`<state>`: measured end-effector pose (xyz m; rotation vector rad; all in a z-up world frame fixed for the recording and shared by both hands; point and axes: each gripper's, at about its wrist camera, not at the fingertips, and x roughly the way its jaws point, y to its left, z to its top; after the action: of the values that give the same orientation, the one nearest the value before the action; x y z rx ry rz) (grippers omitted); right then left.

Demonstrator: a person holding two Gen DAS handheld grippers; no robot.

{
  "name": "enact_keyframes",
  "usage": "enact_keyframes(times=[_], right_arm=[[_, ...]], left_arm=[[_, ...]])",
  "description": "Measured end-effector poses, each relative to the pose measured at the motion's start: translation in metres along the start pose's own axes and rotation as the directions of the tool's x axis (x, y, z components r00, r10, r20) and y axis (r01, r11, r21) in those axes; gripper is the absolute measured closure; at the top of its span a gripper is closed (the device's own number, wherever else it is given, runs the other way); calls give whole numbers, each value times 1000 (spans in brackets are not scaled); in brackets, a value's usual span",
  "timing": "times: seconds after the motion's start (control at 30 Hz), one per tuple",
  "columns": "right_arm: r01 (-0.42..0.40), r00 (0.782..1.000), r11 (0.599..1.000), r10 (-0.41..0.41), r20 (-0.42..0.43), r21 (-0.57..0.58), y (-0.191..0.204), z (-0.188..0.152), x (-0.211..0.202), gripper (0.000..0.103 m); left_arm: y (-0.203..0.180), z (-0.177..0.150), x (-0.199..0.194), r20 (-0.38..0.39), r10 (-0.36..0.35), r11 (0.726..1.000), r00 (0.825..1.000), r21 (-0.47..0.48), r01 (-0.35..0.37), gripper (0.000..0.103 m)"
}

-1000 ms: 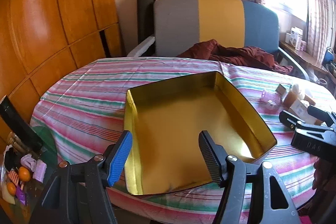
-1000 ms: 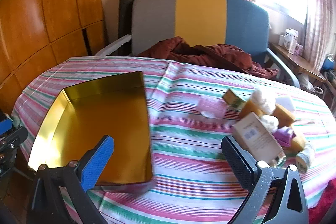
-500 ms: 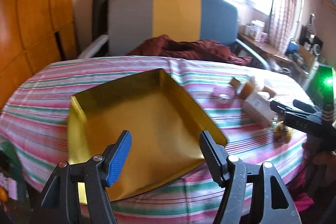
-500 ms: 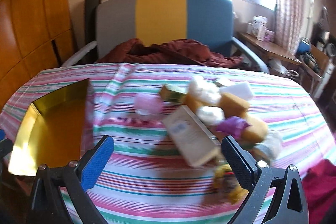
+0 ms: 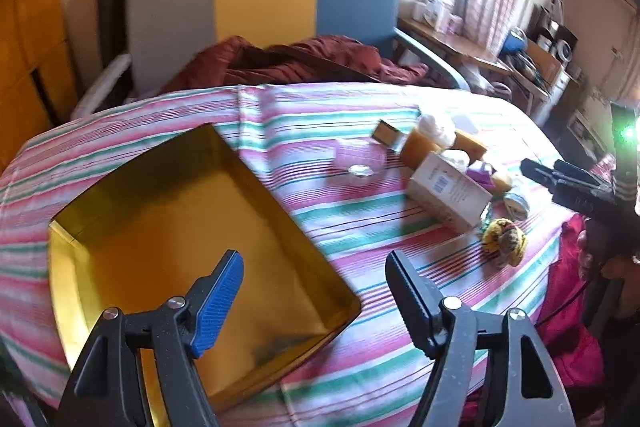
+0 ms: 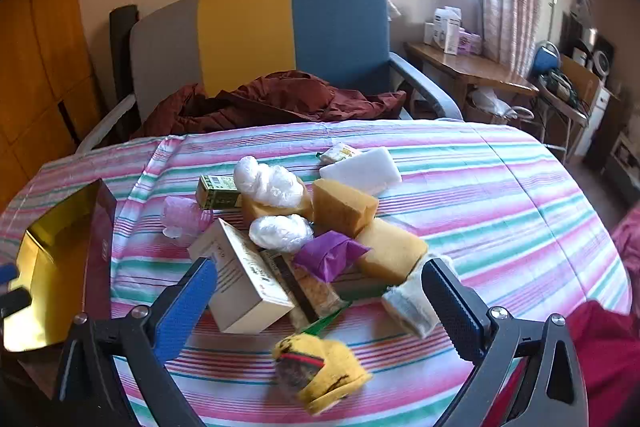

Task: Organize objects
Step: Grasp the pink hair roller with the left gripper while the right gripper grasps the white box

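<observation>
An empty gold tin lies on the striped tablecloth, also at the left in the right wrist view. My left gripper is open and empty, over the tin's near right corner. My right gripper is open and empty, in front of a pile: a white carton, yellow sponges, a purple wrapper, white plastic bags, a white block, a green box, a pink cup and a yellow plush toy. The right gripper also shows in the left view.
A grey, yellow and blue chair with a dark red cloth stands behind the table. A wooden side table with boxes is at the right. Wooden panels line the left wall. Red fabric lies at the near right.
Both grippers have swung to the right. The tin has slid left in both views and the pile of objects has come into the centre of the right wrist view.
</observation>
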<state>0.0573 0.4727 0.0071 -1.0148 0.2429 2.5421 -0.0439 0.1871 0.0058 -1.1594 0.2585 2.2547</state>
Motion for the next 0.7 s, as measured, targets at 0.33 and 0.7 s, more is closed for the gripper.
enact_keyframes(times=[0.33,0.7], right_arm=[[-94,995,994,95,20,-64,3,-6,14,0],[-148,988,985,151,23,-94,8,-8,14,0]], left_arm=[[-32,63,79,-93,37,996,995,87,-28,28],[-58,97,159,-187,64,988,980,148,-36,21]])
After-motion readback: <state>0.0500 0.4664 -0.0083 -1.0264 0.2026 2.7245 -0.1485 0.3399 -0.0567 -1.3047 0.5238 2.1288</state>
